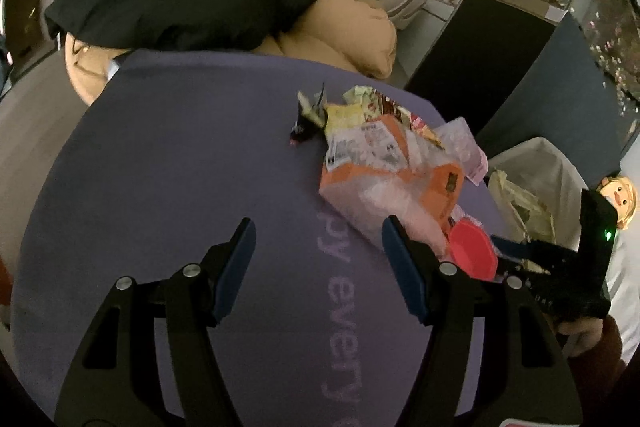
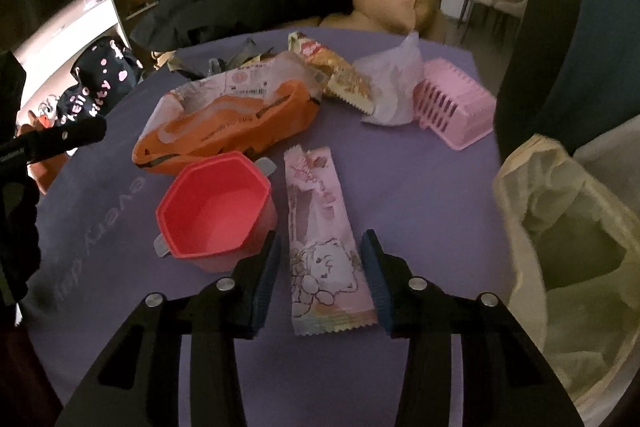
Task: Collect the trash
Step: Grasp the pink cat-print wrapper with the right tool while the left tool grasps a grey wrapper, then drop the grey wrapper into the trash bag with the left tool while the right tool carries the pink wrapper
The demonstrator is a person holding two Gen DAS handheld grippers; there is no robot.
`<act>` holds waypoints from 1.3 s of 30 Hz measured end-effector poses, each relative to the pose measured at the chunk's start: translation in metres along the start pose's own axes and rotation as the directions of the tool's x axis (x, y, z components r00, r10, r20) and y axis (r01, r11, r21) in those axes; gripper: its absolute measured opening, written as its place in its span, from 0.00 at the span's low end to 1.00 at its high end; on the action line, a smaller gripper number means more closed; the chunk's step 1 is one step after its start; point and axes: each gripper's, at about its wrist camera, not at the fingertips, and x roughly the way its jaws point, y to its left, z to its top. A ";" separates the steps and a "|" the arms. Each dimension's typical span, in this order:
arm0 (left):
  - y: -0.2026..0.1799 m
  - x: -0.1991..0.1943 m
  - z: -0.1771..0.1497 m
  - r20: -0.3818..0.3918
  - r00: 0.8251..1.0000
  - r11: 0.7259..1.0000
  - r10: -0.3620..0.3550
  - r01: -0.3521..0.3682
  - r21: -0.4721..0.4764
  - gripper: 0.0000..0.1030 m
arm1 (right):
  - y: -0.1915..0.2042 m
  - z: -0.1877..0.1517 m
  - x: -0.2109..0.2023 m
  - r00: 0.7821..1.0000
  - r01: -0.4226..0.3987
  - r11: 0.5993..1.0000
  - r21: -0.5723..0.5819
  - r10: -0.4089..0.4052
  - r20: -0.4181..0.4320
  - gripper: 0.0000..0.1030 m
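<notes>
Right now my right gripper [image 2: 320, 275] straddles the near half of the pink wrapper [image 2: 326, 247], which lies flat on the purple tablecloth [image 2: 420, 195]; the jaws stand apart on either side of it, the pads not yet pressing, so nothing is grasped. To take it cleanly I would sink until the fingertips brush the cloth, then close across the wrapper's width so it buckles upward between the pads rather than sliding away, and I would guard against pinching the cloth along with it. Just left of the wrapper sits the red cup [image 2: 216, 211], close to my left finger, so I should not drift that way. My left gripper [image 1: 318, 267] hangs released over bare cloth, holding nothing. Farther back lie the orange bag [image 2: 228, 115], a gold snack wrapper [image 2: 340, 75], a white plastic bag [image 2: 396, 79] and a pink basket [image 2: 452, 107]. The lined bin [image 2: 560, 235] waits at my right, a short carry.
</notes>
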 end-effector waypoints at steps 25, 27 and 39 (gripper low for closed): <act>0.006 0.121 0.090 -0.161 0.986 0.993 -0.035 0.053 0.108 0.39 | -0.004 -0.020 -0.012 1.000 0.016 1.000 0.026 -0.016 0.014 0.25; 0.005 0.126 0.085 -0.173 0.985 0.993 -0.010 0.029 0.111 0.30 | -0.003 -0.020 -0.012 1.000 0.024 1.000 0.020 -0.025 0.012 0.25; 0.000 0.076 0.058 -0.105 0.995 0.996 -0.005 0.014 0.091 0.16 | 0.007 -0.019 -0.011 1.000 0.027 1.000 -0.011 -0.027 0.002 0.34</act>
